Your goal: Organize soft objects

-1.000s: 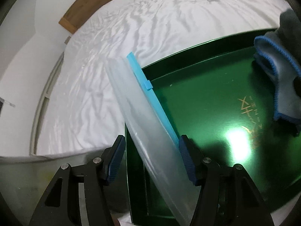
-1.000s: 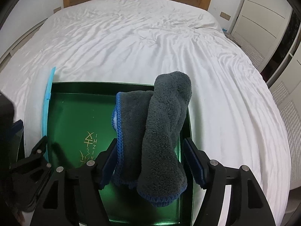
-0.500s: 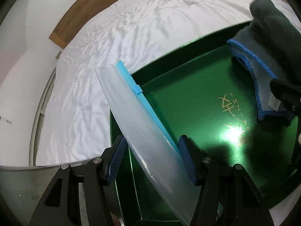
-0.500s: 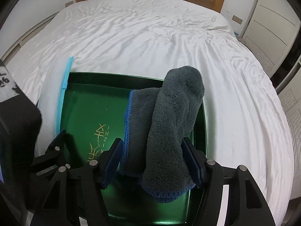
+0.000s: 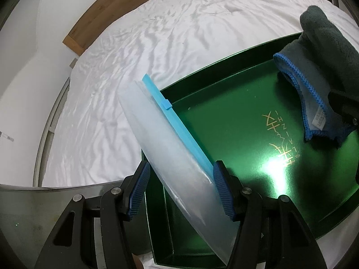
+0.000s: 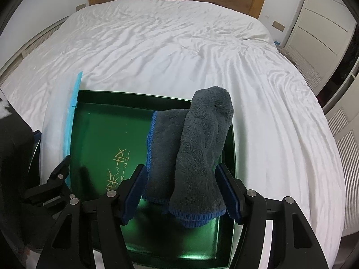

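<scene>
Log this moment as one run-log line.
left gripper: shut on zip bag | right gripper: shut on grey towel | over green tray

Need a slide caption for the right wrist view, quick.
Right gripper holding a grey towel above a green tray on a white bed.

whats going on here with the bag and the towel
A person is working over a green tray set on a white bed, with a hand-held tool in each hand. The left tool grips a frosted zip bag with a blue slider strip, held tilted over the tray's left edge. The right tool holds a folded grey towel with blue edging above the tray's right side. The towel is not yet in the bag.
</scene>
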Motion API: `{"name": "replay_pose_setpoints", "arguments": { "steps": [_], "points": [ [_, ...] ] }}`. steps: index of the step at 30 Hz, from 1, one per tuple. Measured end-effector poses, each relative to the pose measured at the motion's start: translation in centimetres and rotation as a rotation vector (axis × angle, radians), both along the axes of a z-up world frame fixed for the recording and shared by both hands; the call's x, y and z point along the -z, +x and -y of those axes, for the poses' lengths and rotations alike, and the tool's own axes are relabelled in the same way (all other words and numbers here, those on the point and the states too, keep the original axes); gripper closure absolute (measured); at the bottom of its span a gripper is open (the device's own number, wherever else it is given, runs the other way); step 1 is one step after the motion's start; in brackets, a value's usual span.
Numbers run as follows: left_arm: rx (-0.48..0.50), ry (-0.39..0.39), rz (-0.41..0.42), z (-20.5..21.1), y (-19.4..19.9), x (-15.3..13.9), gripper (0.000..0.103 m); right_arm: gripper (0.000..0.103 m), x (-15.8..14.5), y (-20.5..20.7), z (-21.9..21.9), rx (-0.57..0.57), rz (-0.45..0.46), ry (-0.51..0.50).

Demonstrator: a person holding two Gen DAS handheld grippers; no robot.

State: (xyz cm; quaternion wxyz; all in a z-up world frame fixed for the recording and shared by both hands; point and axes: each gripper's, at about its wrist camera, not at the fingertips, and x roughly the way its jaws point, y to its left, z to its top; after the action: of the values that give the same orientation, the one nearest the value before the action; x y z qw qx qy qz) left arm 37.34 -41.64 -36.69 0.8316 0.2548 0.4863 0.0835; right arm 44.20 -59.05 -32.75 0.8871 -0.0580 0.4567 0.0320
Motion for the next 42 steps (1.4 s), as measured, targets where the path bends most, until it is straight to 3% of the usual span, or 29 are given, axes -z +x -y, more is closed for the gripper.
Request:
{"name": "replay_pose_setpoints", "arguments": {
  "steps": [10, 20, 26, 32, 34, 36, 42],
  "points": [
    [-0.011, -0.083, 0.067, 0.3, -1.8, -2.6, 0.050, 0.040, -1.4, -1.3, 0.0, 0.002, 0.018, -0.004],
    [-0.023, -0.212, 0.061, -0.1, -4.1, -4.2, 0.050, 0.040, -2.6, -3.5, -0.2, 0.019, 0.022, -0.026],
    [-0.107, -0.231, 0.041, -1.1, -2.6, -3.2, 0.050, 0.040, -3.4, -4.6, -0.3, 0.031, 0.029, -0.042],
    [-0.211, -0.258, -0.064, -2.2, 0.5, -0.2, 0.050, 0.040, -3.1, -5.3, 0.7, 0.046, 0.022, -0.048],
    [-0.215, -0.236, -0.095, -1.8, 1.3, 0.9, 0.050, 0.040, -3.1, -5.3, 1.2, 0.052, 0.019, -0.049],
    [-0.210, -0.211, -0.073, -1.5, 1.6, 1.1, 0.050, 0.040, -3.2, -5.4, 1.7, 0.060, 0.020, -0.047],
    [-0.045, -0.052, -0.103, 0.5, 1.4, 1.8, 0.050, 0.040, -3.5, -5.9, 2.9, 0.085, 0.026, -0.043]
  ]
}}
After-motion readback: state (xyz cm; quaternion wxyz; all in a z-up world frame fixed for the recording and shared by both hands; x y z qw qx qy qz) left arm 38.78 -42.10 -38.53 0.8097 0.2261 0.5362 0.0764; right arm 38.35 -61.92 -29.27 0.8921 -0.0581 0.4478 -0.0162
